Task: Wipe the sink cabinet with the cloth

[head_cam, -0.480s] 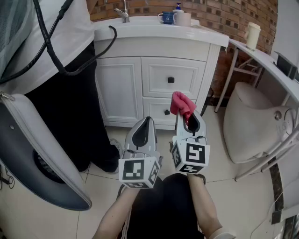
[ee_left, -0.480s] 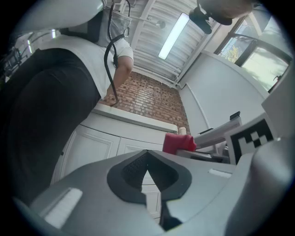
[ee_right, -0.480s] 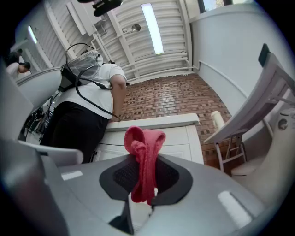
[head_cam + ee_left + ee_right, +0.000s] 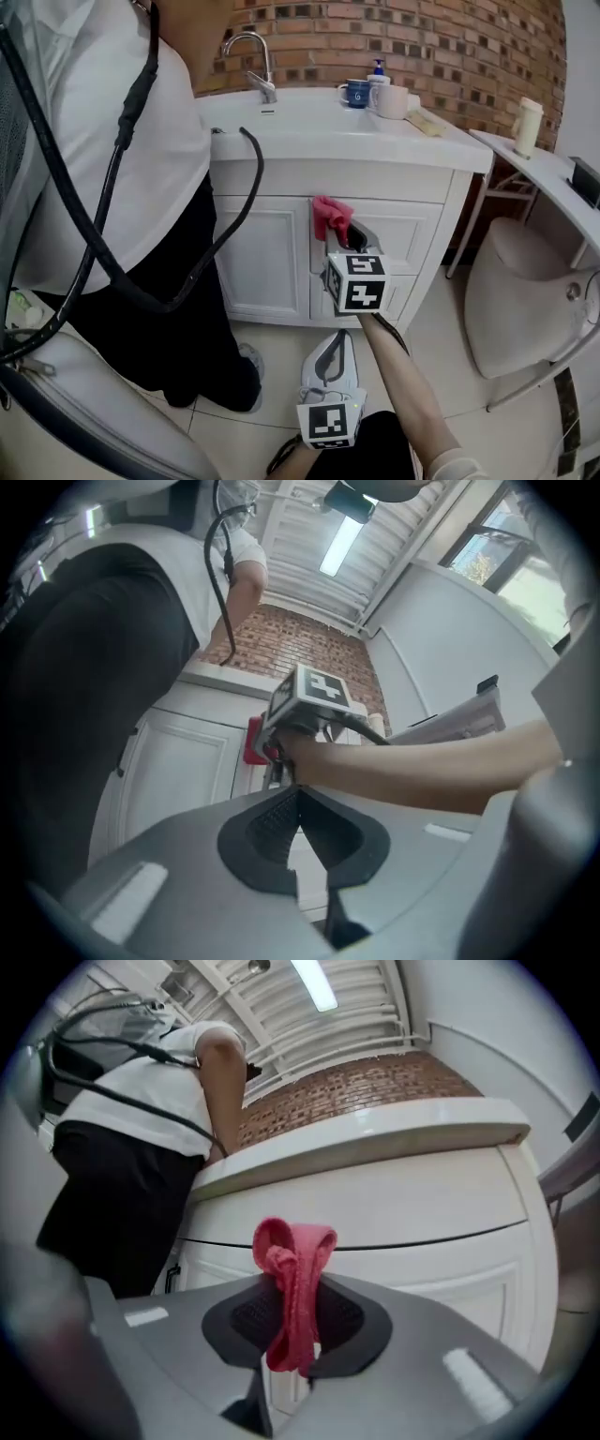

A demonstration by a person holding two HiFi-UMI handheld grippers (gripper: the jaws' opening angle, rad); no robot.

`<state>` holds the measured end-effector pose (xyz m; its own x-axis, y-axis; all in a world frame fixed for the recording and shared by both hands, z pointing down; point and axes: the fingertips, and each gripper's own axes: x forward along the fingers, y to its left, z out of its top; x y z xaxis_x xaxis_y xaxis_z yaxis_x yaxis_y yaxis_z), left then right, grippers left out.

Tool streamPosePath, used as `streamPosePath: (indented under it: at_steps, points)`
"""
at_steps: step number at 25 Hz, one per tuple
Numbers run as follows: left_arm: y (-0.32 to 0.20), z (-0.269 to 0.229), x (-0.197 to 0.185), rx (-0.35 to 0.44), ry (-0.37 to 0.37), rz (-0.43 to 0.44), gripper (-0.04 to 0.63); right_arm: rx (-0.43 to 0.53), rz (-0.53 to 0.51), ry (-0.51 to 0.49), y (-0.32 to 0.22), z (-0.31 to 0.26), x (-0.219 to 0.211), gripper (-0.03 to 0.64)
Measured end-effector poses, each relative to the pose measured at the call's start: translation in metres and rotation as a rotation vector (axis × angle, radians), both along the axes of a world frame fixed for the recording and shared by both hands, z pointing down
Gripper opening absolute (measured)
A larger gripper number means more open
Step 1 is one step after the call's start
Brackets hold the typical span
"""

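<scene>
While the left tongs [image 4: 336,345] hang low over the floor tiles [image 4: 441,349], pressed together and empty, the right tongs [image 4: 349,234] pinch a red cloth [image 4: 330,214] at the top front edge of the white sink cabinet [image 4: 267,258], near a standing person [image 4: 141,187].

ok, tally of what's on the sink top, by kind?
Mugs: 2 (blue mug, white mug)
Pump bottle: 1
Faucet: 1
Flat tan item, can't tell what: 1
Total: 5
</scene>
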<state>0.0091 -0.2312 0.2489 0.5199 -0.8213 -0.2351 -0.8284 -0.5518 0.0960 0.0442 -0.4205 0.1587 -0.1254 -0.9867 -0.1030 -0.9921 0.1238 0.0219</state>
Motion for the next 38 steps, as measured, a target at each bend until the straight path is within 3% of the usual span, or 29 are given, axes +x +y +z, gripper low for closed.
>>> streamPosePath:
  at_steps: [4,7,10,16,22,25,29,32,35,38]
  points:
    - [-0.016,0.011,-0.002,-0.082,0.030,0.012,0.015,0.010,0.006,-0.013,-0.019,-0.005,-0.010,0.063]
    - [-0.020,0.012,-0.008,-0.108,0.058,-0.002,0.015,0.023,0.039,-0.021,-0.013,-0.003,0.009,0.063]
    - [-0.021,0.018,-0.003,-0.107,0.035,0.000,0.015,0.032,0.126,-0.033,0.001,-0.001,0.059,0.063]
    - [-0.026,0.033,0.018,-0.128,-0.011,0.019,0.015,-0.014,0.341,-0.027,0.041,0.005,0.200,0.063]
    - [-0.022,0.034,0.034,-0.118,-0.044,0.038,0.015,-0.046,0.458,-0.039,0.063,0.011,0.265,0.063]
    - [-0.026,0.035,0.028,-0.132,-0.027,0.022,0.015,-0.001,0.390,-0.072,0.073,0.007,0.230,0.061]
    - [-0.030,0.033,0.017,-0.151,0.041,-0.001,0.015,0.012,0.064,-0.164,0.049,0.025,0.109,0.061]
    - [-0.030,0.026,0.001,-0.134,0.091,-0.044,0.015,-0.052,-0.103,-0.103,0.015,0.058,0.023,0.063]
    - [-0.029,0.023,-0.009,-0.132,0.108,-0.069,0.015,-0.109,-0.152,-0.015,-0.016,0.085,-0.025,0.063]
    - [-0.030,0.024,-0.010,-0.143,0.104,-0.062,0.015,-0.121,-0.123,0.008,-0.028,0.090,-0.030,0.063]
